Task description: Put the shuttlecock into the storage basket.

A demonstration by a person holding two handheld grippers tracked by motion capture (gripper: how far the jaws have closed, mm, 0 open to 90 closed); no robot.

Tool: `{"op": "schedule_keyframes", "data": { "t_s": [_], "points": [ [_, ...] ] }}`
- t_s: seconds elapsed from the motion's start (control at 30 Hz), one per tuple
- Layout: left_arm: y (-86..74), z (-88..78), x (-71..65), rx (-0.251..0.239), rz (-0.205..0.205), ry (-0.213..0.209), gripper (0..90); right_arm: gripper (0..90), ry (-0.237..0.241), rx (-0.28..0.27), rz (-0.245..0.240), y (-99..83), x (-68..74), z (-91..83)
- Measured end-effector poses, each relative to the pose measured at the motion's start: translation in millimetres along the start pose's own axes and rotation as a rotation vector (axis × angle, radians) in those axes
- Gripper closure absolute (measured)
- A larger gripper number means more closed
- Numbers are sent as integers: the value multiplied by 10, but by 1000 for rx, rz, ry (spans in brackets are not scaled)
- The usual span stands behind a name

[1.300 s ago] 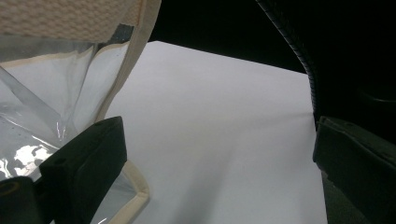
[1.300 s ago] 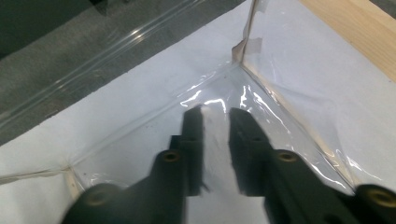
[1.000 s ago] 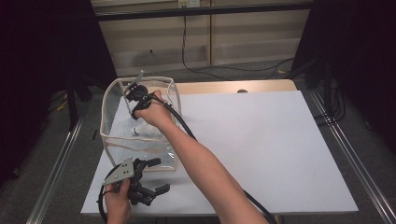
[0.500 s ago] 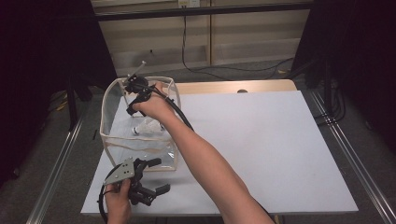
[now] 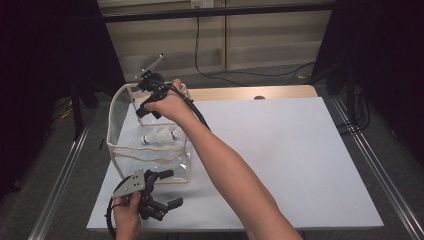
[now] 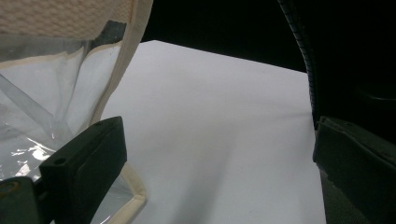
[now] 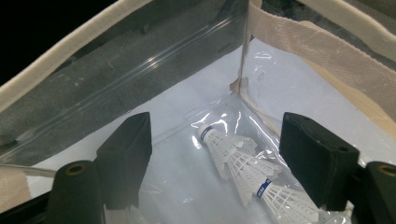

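My left hand-held gripper [image 5: 162,192] sits low at the near left corner of the white worktop [image 5: 300,165], just in front of the clear bag [image 5: 150,155] with its cream fabric trim. Its jaws stand wide apart with nothing between them; in the left gripper view the bag's near bottom corner lies just beside the left-hand jaw, though I cannot tell whether they touch, and bare worktop spreads between the two jaws. My left hand [image 5: 127,217] grips the body from below at the table's near edge, the grey plate on top and the cable looping off to the side.

Further in, my right hand-held gripper [image 5: 145,107] hangs over the open mouth of the bag, near its far rim, pointing down into it. Its jaws have just been opening and now stand well apart, holding nothing. Looking along them in the right gripper view, two white shuttlecocks [image 7: 243,168] with blue bands lie on the bag's floor between the jaws, tucked toward a bottom corner, one across the other, clear of both pads. In the high view they show as white shapes through the bag's clear wall.

My right hand [image 5: 170,102] wraps the gripper from behind, wrist bent down, and my forearm stretches diagonally from the lower right of the worktop up to the bag, the black cable trailing along it
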State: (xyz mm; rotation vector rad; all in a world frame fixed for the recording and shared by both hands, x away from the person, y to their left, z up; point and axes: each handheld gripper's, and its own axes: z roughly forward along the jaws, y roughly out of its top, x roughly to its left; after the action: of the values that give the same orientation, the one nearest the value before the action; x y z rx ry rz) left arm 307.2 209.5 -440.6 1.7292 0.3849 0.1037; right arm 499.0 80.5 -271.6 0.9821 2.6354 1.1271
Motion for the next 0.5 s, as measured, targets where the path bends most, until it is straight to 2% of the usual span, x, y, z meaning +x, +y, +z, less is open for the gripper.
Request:
{"op": "schedule_keyframes", "data": {
  "t_s": [0.17, 0.5],
  "points": [
    [6, 4, -3, 2, 2, -2, 30, 152, 8, 0, 4, -8, 0, -85],
    [12, 10, -13, 0, 2, -5, 30, 78, 32, -10, -17, -48, 65, -210]
  ]
}}
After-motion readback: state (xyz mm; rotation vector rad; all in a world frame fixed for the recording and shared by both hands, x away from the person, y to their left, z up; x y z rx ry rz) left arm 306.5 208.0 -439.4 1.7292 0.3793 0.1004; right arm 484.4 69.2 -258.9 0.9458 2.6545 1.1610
